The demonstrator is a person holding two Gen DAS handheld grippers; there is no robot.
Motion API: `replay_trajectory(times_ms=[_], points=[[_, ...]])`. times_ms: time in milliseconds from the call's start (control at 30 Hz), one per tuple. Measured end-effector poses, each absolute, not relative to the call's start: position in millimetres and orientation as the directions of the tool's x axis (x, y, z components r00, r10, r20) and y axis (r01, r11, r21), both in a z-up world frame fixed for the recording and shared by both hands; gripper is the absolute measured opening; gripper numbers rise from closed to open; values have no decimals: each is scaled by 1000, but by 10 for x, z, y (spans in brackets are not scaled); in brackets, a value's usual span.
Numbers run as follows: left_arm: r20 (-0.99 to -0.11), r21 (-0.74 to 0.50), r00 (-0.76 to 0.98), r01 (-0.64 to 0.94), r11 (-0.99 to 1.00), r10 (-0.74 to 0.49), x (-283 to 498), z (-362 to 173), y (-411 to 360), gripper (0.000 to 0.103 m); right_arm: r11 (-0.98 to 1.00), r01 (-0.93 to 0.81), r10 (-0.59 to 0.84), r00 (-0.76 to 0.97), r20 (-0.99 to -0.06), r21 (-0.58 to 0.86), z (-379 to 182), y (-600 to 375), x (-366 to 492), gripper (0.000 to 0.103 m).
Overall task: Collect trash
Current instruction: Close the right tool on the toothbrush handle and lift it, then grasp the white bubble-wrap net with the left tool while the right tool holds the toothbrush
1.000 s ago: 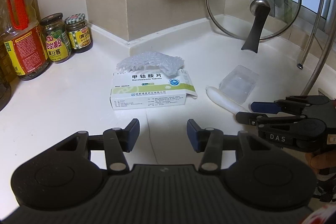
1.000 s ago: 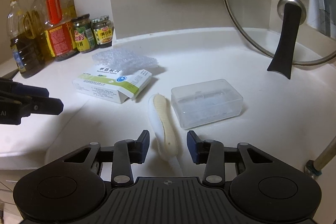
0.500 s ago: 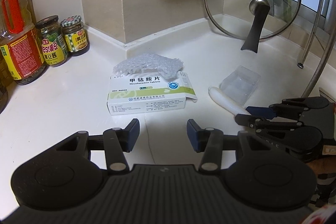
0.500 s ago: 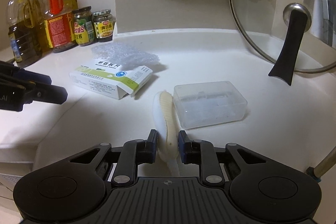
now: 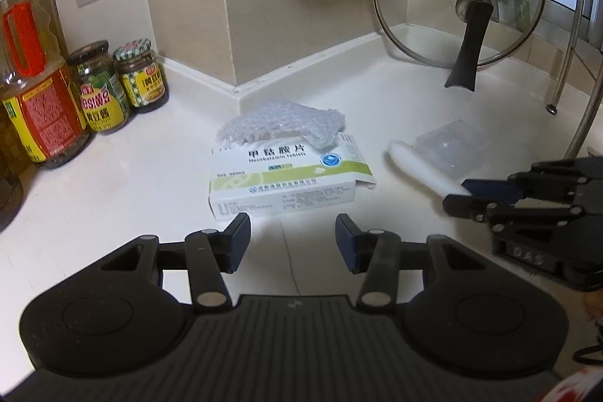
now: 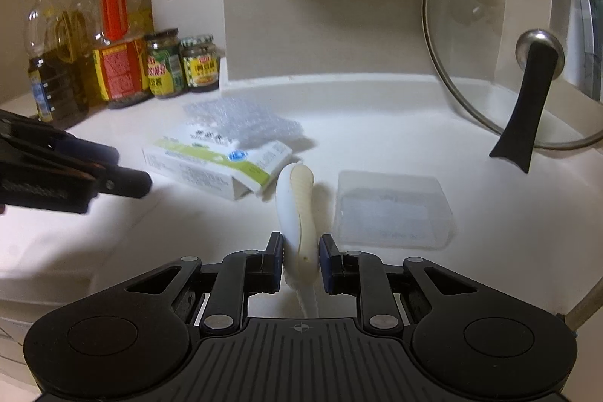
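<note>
The right claw (image 6: 300,260) tilts down toward the white bench (image 6: 433,138), its blue pads pressed against both sides of the near end of a pale peel-like strip (image 6: 296,210); it is clamped on that strip; in the left wrist view the same claw (image 5: 458,194) comes in from the right edge with the strip (image 5: 418,168) sticking out of its tip. The left claw (image 5: 292,238) also slopes down over the bench, jaws apart with nothing between them; the tablet box (image 5: 288,176) lies just ahead of its fingertips, not touching. The strip's long axis runs away from the right claw toward the box (image 6: 218,161), curving slightly left, its far end just beside the box's open flap; a clear plastic case (image 6: 392,213) lies just right of it. Crumpled bubble wrap (image 5: 282,125) rests against the box's far edge.
</note>
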State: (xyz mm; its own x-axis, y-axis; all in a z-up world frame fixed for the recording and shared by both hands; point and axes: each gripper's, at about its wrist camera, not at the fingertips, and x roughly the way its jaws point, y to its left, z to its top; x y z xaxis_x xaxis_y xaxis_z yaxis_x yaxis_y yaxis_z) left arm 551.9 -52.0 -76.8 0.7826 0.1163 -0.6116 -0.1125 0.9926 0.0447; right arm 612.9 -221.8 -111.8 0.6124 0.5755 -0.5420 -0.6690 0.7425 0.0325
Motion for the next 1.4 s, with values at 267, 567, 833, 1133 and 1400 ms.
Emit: replay_trajectory(times_ms=[267, 567, 833, 1133, 1400], points=[[-559, 142, 812, -104, 984, 166, 5721, -709, -477, 45, 754, -654, 588, 635, -501, 56, -936, -2212, 6238, 21], [-528, 269, 824, -70, 960, 208, 6088, -777, -485, 45, 771, -630, 582, 643, -498, 88, -921, -2289, 6370, 21], [-530, 317, 821, -44, 947, 215, 6286, -900, -482, 39, 791, -603, 565, 655, -502, 104, -949, -2356, 6448, 21], [-511, 344, 832, -32, 939, 215, 6365, -917, -458, 3, 803, -585, 553, 662, -505, 113, -954, -2375, 6453, 21], [-459, 323, 864, -54, 945, 206, 6264, -763, -418, 2, 814, -571, 541, 677, -499, 109, -921, -2404, 6431, 21]])
